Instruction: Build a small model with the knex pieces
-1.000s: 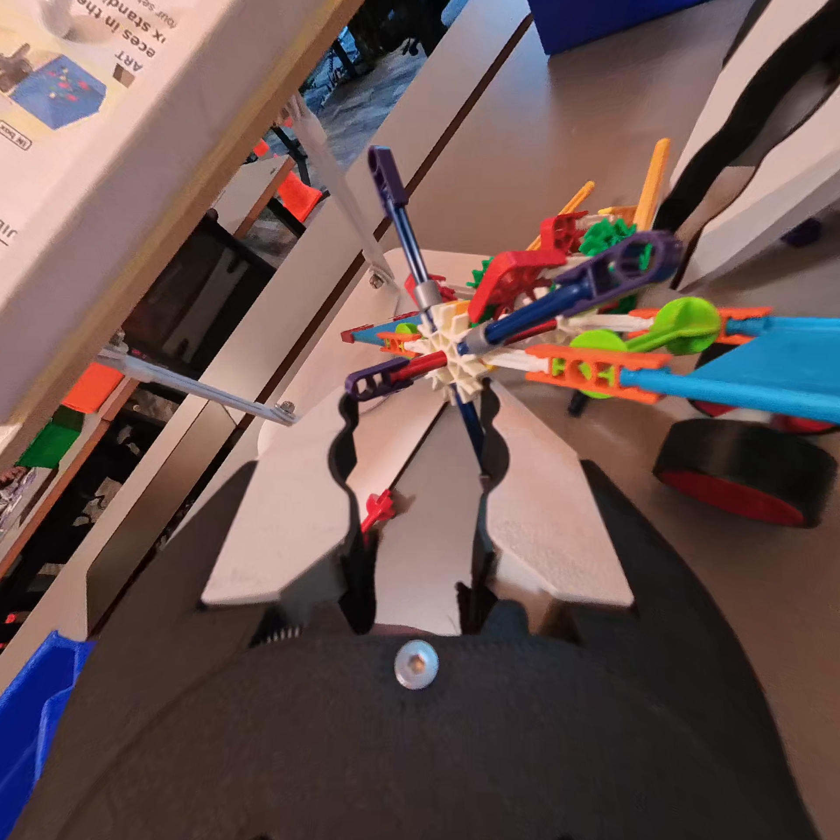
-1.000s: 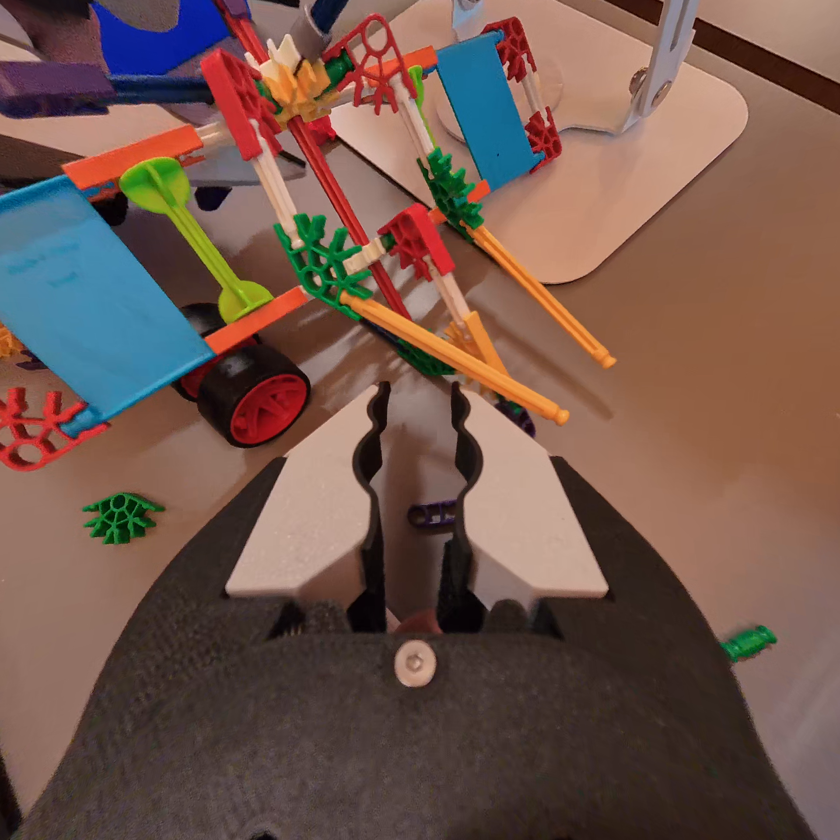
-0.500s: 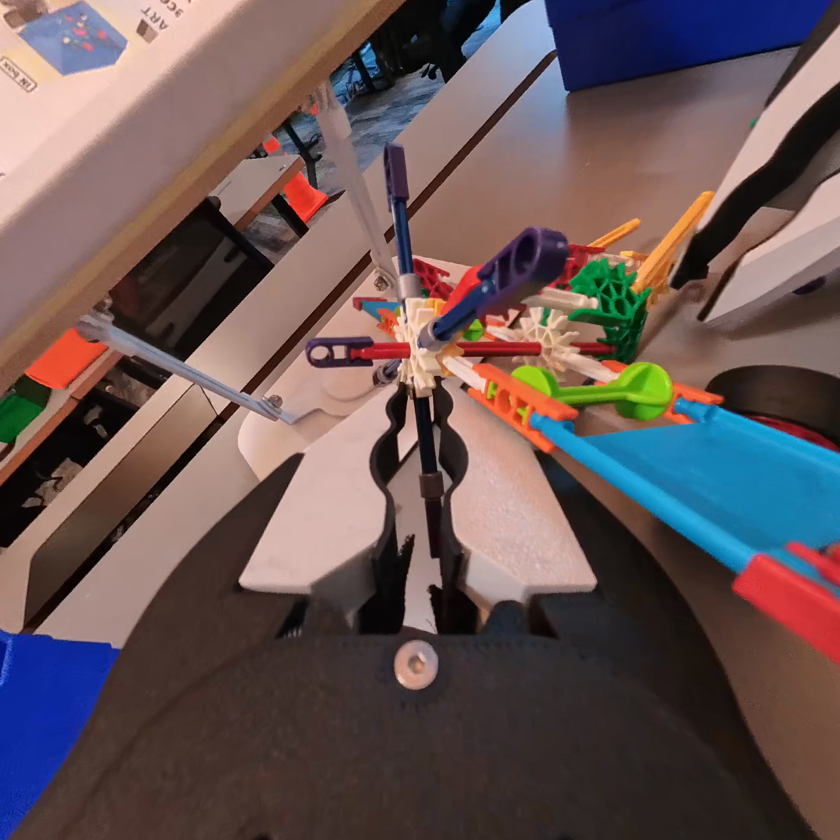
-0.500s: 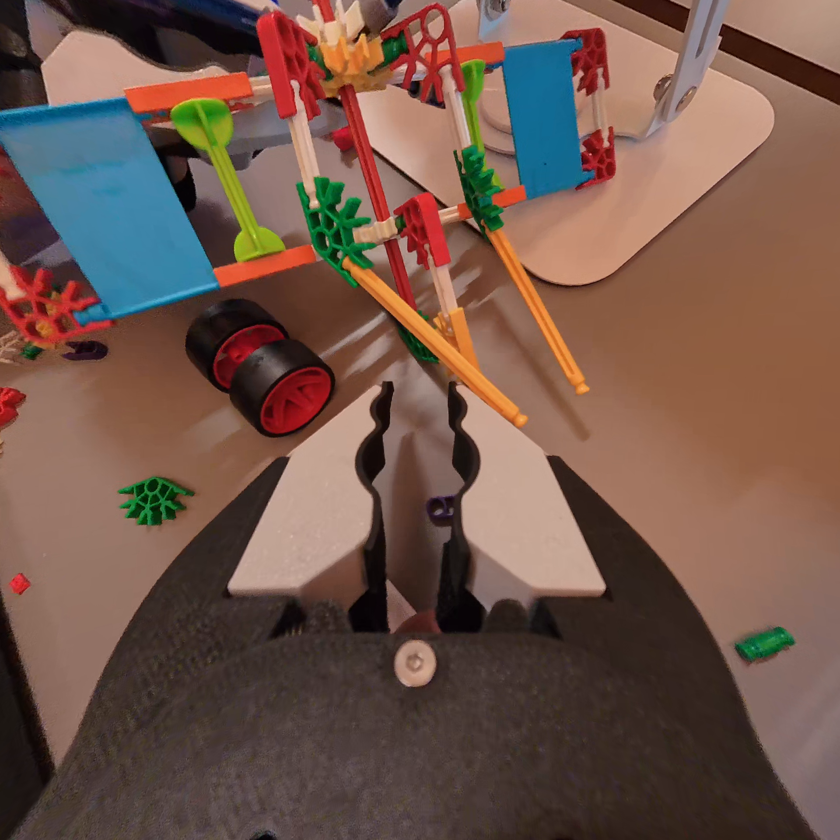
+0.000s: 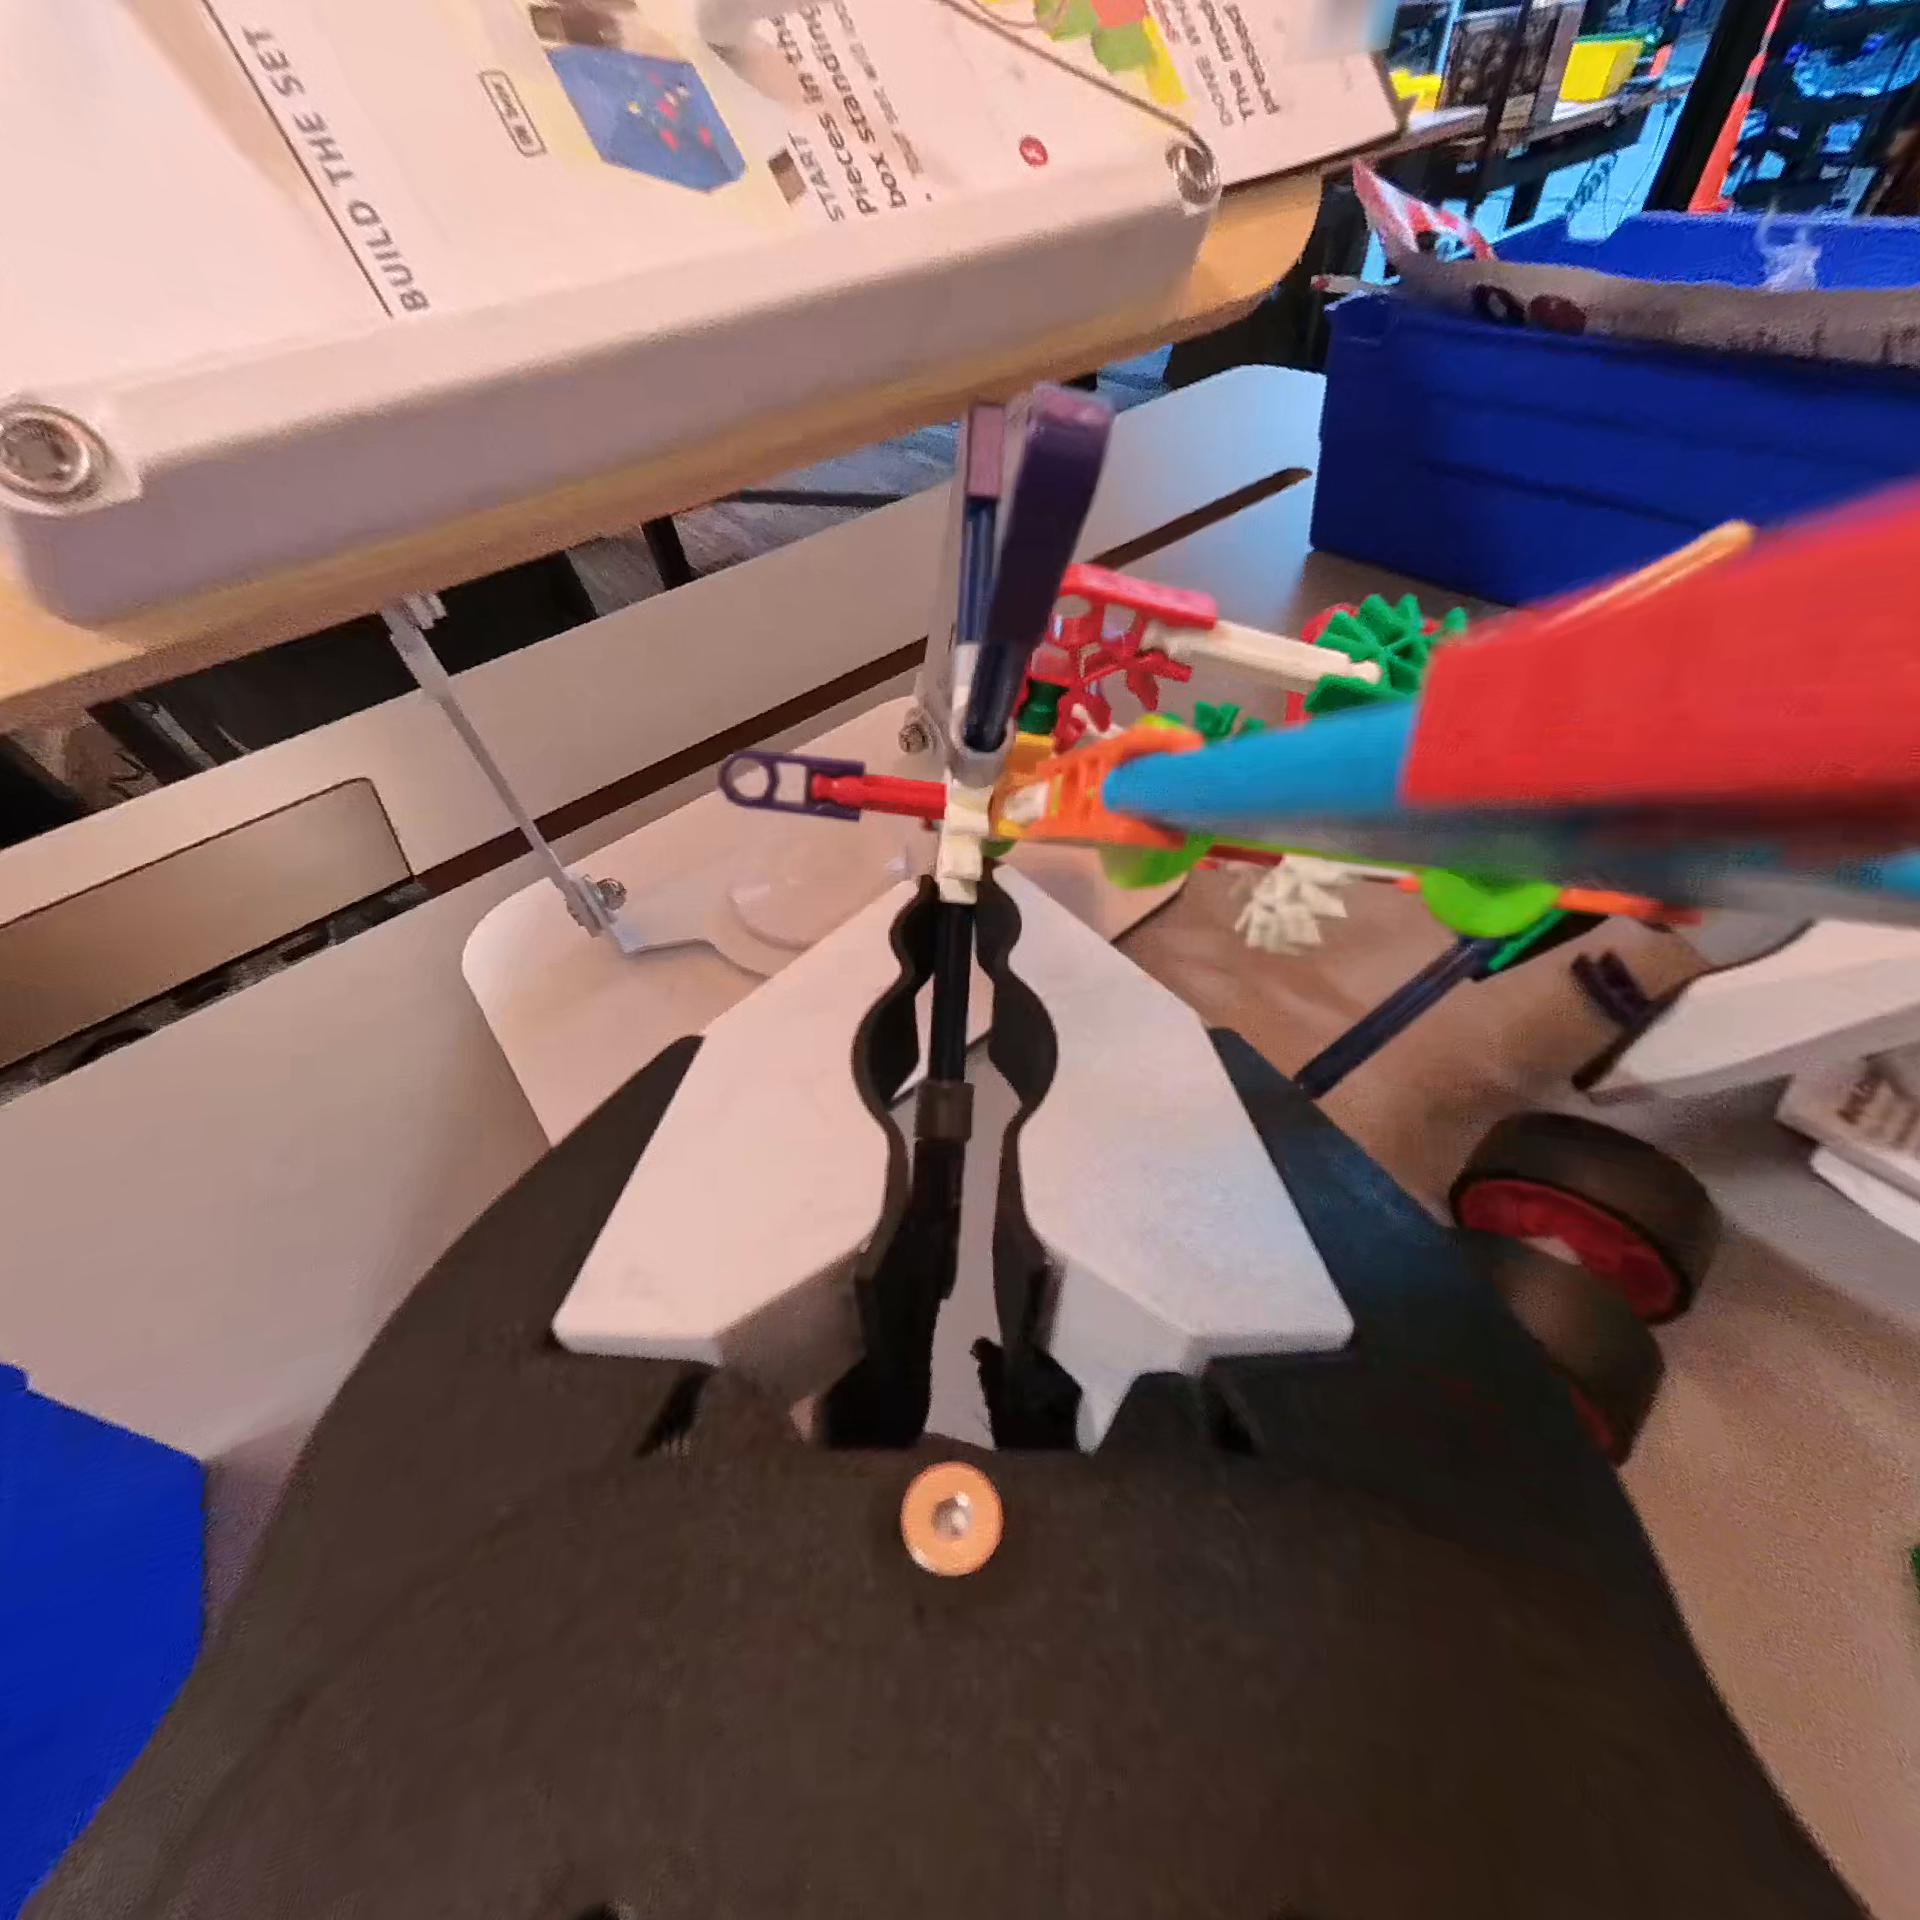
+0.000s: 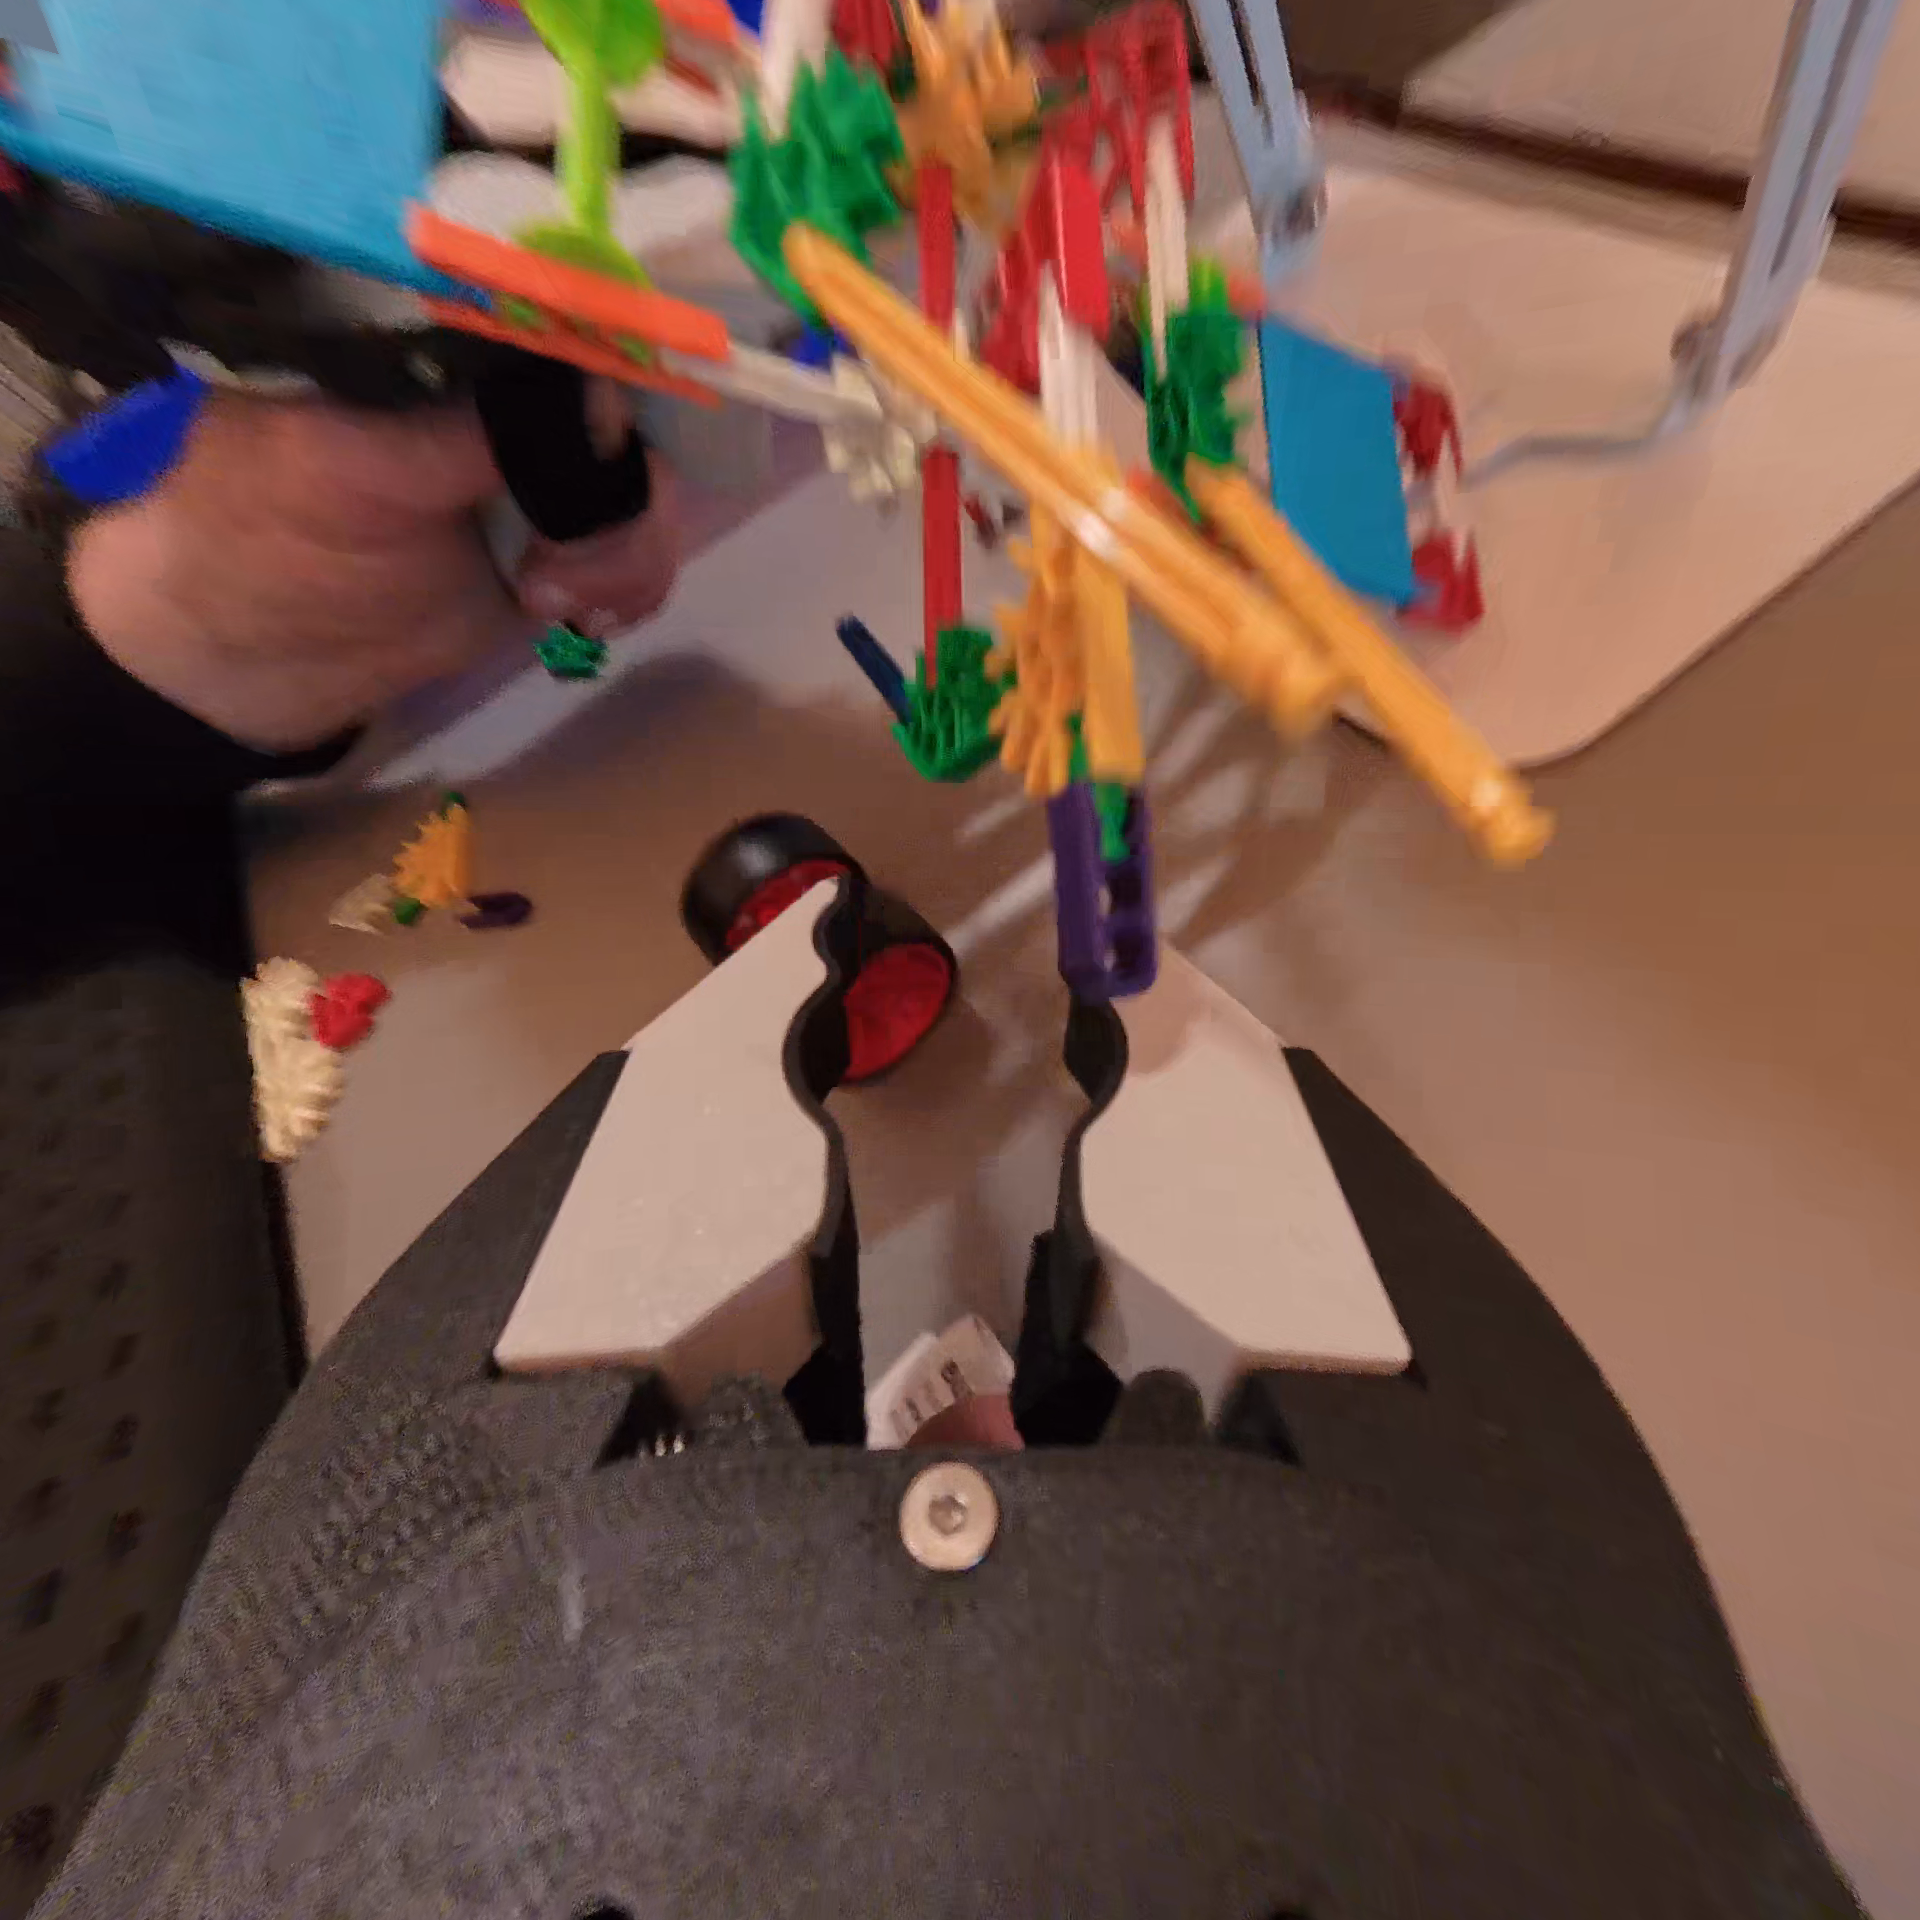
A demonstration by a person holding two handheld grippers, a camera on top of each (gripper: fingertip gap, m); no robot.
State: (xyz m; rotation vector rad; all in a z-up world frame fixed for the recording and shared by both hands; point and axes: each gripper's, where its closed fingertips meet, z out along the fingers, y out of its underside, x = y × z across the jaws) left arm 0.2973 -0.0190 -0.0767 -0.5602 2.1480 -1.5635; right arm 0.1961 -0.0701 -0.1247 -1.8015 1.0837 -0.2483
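Now the desk (image 6: 1558,1039) carries less of the load. The colourful rod-and-connector model (image 6: 940,499) sat low a second ago; in the right wrist view it is raised and tilted, its yellow rods blurred.

The left tool (image 5: 951,904), spread a second ago, is pressed together on the model's dark blue rod (image 5: 948,1039), just below the white hub. A hand (image 6: 312,582) grips its handle, so this tool seems to carry the model.

The right tool (image 6: 997,925), nearly closed half a second ago, is spread and holds nothing. The black wheel pair (image 6: 769,852) on the desk shows between its fingers.

Smallest, the model's purple connector (image 6: 1101,904) hangs at the right finger's tip; whether they touch, I cannot tell.
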